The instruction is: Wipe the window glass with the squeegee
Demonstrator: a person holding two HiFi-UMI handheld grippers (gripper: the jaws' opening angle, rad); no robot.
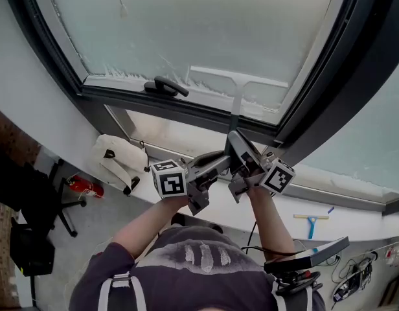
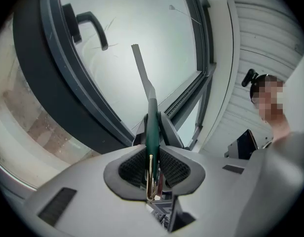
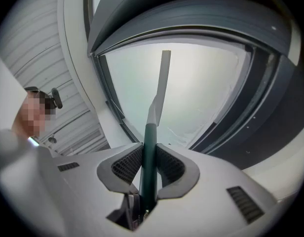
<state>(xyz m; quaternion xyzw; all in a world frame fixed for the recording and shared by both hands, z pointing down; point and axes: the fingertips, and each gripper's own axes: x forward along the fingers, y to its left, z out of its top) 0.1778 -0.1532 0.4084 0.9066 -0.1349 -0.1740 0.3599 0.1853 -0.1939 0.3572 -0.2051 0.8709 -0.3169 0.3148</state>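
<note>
Between the pads of the left gripper [image 2: 152,166] and of the right gripper [image 3: 148,168] runs the green handle of the squeegee [image 1: 236,96]. Both pairs of jaws are clamped on it, the right nearer the blade. Blade lies against the lower glass [image 1: 206,24], just above the frame [image 1: 186,109], near the latch [image 1: 166,86]. Suds [image 1: 128,75] line the pane's bottom edge. White bag [image 1: 118,157] on the ledge below; contents not visible.

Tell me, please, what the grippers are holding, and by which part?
Both the left gripper and the right gripper hold the squeegee, jaws closed on its dark green handle, below the blade.
</note>
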